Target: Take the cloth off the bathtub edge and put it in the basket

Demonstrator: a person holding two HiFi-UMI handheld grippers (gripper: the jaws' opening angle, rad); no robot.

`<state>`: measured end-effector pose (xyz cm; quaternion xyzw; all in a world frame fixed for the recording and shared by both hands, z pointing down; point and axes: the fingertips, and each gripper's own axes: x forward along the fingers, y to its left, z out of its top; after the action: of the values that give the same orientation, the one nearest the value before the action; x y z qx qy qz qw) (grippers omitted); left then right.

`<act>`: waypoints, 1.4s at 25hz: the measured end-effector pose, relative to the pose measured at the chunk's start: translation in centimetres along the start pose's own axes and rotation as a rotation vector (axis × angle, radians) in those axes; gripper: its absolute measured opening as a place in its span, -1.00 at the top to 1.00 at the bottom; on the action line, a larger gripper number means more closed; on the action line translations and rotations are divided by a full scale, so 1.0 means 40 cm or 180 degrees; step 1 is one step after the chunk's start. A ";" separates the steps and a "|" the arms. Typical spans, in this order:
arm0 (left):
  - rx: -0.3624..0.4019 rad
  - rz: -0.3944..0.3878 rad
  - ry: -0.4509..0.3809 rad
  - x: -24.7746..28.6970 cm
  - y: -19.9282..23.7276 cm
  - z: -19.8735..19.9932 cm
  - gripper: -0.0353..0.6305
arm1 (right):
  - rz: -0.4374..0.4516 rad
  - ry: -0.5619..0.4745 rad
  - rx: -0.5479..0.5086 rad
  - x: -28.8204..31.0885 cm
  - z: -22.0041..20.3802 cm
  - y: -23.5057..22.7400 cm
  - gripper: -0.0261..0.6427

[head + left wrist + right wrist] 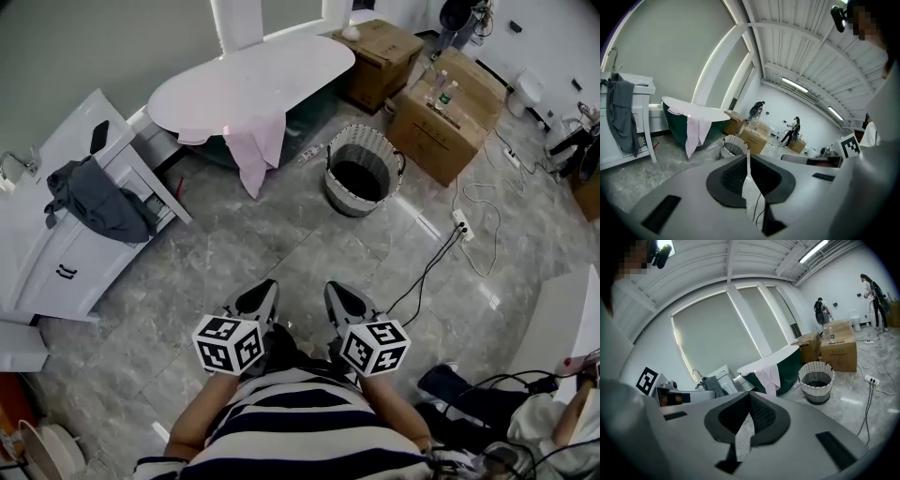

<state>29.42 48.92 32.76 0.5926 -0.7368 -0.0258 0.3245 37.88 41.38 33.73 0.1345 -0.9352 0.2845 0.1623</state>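
- The bathtub (pixel 253 80), white-topped with dark sides, is seen at the far side of the floor.
- The woven basket (pixel 361 169) is stood on the floor near the bathtub's right end.
- The pink cloth (pixel 255 145) is draped over the bathtub's near edge, hanging down its side.
- The left claw (pixel 261 292) and right claw (pixel 336 292) are held clenched with nothing gripped, side by side, well apart from the cloth.

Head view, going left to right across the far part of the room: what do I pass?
dark grey garment → pink cloth → basket → cardboard box
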 end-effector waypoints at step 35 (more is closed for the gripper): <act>-0.0118 -0.0138 0.0139 0.279 0.514 0.340 0.79 | -0.0134 0.0322 -0.0201 0.607 0.219 0.019 0.84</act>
<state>3.91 40.35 35.72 0.6028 -0.7159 -0.0336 0.3507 13.49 33.07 35.72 0.1345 -0.9313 0.2577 0.2195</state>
